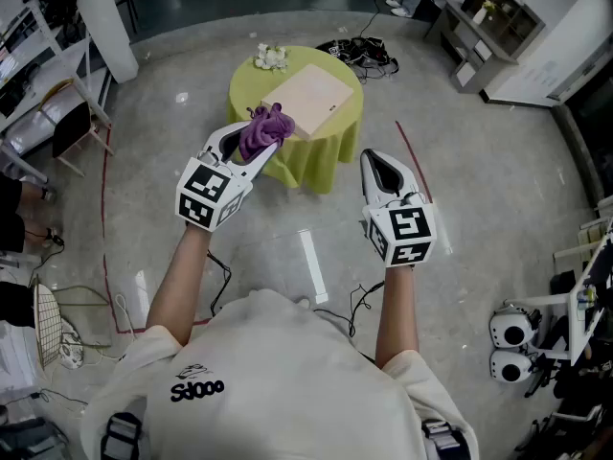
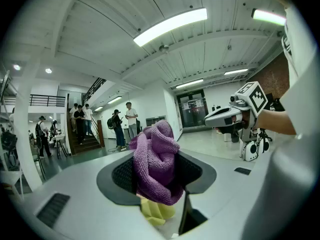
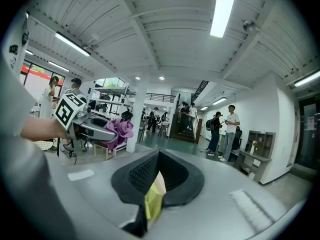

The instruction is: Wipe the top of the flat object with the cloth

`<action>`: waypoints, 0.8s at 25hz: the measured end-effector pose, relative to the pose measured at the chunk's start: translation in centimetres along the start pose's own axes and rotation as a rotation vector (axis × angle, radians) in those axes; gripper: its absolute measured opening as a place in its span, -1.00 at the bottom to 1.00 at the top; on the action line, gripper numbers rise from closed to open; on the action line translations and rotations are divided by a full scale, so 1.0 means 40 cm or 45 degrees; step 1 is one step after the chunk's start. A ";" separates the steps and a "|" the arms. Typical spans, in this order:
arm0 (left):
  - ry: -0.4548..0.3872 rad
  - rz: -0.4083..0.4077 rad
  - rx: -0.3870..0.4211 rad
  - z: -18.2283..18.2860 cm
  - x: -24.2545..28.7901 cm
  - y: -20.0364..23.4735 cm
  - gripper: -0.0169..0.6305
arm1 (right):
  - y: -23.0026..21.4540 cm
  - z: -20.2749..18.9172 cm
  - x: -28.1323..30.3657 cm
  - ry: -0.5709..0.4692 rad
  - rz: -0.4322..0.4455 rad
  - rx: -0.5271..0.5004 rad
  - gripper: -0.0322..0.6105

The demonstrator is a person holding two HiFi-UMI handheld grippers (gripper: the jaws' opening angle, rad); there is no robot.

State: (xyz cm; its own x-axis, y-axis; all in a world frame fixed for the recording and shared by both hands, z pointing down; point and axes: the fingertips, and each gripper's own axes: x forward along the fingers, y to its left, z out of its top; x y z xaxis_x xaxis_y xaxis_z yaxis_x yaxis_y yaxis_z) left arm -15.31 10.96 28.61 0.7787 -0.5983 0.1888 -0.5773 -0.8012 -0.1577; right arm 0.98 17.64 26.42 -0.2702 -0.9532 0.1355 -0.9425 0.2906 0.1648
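Note:
A flat beige board (image 1: 311, 99) lies on a small round table draped in yellow-green cloth (image 1: 335, 156). My left gripper (image 1: 251, 142) is shut on a bunched purple cloth (image 1: 265, 127), held in the air near the table's front left edge. The purple cloth (image 2: 156, 161) fills the space between the jaws in the left gripper view. My right gripper (image 1: 385, 172) hangs to the right, short of the table; its jaws stand together with nothing between them. In the right gripper view only a thin slit shows between them, and the left gripper (image 3: 100, 130) carries the purple cloth (image 3: 119, 129).
White flowers (image 1: 271, 57) sit at the table's far left. Black cables (image 1: 359, 54) lie on the floor behind it. A chair (image 1: 72, 127) stands at left, a shelf unit (image 1: 479, 27) at top right, white equipment (image 1: 512, 333) at lower right. People stand far off.

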 end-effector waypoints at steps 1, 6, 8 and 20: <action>0.006 -0.001 0.001 -0.004 0.007 -0.005 -0.35 | -0.004 -0.003 0.001 -0.001 0.004 0.000 -0.87; 0.028 -0.004 0.014 -0.013 0.037 -0.029 -0.35 | -0.035 -0.007 0.000 -0.021 0.000 0.009 -0.87; 0.035 -0.003 0.011 -0.015 0.046 -0.038 -0.35 | -0.053 -0.010 -0.004 -0.031 -0.007 0.013 -0.87; 0.045 0.061 -0.061 -0.014 0.084 -0.108 -0.35 | -0.155 -0.044 -0.044 -0.047 0.020 0.015 -0.87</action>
State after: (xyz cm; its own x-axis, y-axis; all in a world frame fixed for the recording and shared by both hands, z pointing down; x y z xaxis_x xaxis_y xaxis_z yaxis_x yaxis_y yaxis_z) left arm -10.32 12.40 30.46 0.7413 -0.6353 0.2165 -0.6253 -0.7709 -0.1212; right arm 7.64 17.68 26.88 -0.2923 -0.9509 0.1016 -0.9402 0.3052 0.1513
